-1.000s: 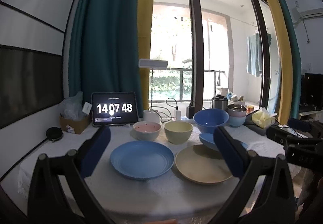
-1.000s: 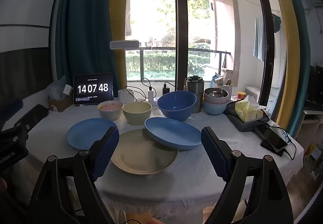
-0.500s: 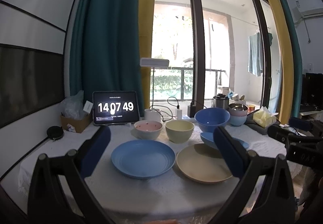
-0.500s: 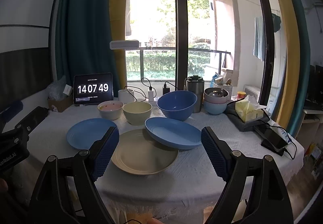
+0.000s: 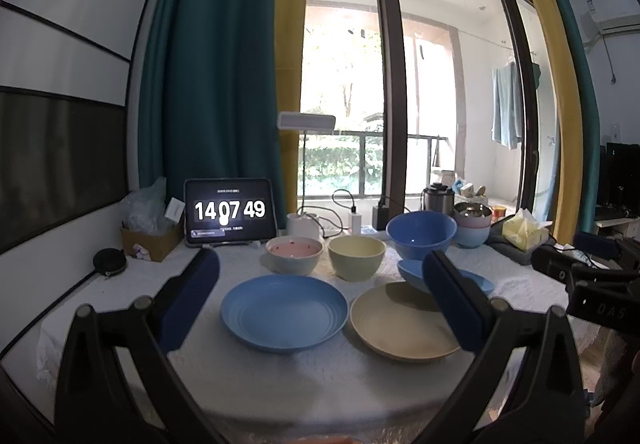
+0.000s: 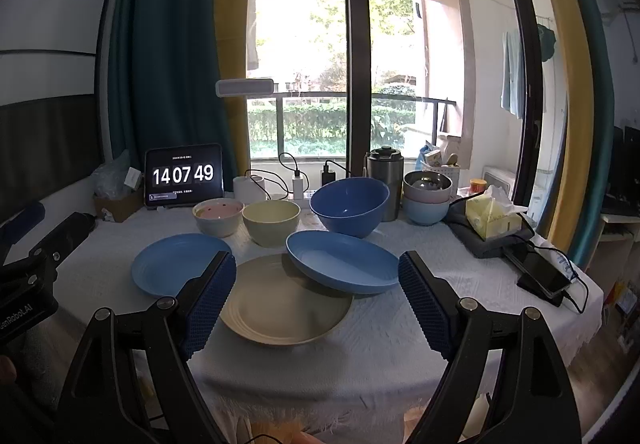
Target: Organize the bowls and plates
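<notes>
On the white-clothed table (image 6: 360, 356) lie a round blue plate (image 5: 284, 311) (image 6: 176, 268), a beige plate (image 5: 400, 322) (image 6: 284, 300) and an oval blue dish (image 6: 344, 261) whose edge rests on the beige plate. Behind them stand a pink bowl (image 5: 294, 253) (image 6: 218, 216), a pale yellow bowl (image 5: 356, 256) (image 6: 271, 222) and a large blue bowl (image 5: 420, 234) (image 6: 349, 206). My left gripper (image 5: 320, 284) is open, held back above the near table edge facing the blue plate. My right gripper (image 6: 318, 276) is open too, facing the beige plate. Neither holds anything.
A tablet clock (image 6: 183, 175), lamp base, chargers and cables line the back. A steel canister (image 6: 385, 180), stacked small bowls (image 6: 426, 196), a tissue pack (image 6: 494, 218) and a phone (image 6: 544, 276) crowd the right side. A cardboard box (image 5: 150, 240) sits back left.
The left wrist view has shifted slightly, so the dishes sit a little lower and to the right in it. Both grippers stay open and no dish has moved.
</notes>
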`<state>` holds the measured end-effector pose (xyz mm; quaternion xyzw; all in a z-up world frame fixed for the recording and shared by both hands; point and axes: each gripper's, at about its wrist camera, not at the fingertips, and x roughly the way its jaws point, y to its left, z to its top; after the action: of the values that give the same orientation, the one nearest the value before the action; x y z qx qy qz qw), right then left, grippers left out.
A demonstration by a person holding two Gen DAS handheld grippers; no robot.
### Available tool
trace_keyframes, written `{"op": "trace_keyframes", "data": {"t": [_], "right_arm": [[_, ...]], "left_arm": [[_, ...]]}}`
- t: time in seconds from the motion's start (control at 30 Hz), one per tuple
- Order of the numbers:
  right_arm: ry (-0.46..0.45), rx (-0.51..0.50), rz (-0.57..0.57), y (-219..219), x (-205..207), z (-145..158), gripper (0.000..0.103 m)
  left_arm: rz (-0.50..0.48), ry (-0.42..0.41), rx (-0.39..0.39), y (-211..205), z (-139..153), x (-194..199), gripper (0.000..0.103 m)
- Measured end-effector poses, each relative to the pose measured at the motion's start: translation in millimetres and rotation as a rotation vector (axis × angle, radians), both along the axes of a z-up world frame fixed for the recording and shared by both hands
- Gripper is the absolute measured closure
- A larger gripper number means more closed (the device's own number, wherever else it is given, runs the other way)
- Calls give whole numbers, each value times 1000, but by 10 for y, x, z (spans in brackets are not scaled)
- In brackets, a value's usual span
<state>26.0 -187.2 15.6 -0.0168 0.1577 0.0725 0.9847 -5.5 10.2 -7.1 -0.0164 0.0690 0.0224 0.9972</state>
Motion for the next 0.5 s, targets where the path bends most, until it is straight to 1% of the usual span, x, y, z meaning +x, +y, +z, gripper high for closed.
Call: {"op": "trace_keyframes", "data": {"t": [0.5], "right_arm": [[0,2,-7,-3,5,-10,17]], "left_arm": [[0,6,1,17,-18,-3,0]]}}
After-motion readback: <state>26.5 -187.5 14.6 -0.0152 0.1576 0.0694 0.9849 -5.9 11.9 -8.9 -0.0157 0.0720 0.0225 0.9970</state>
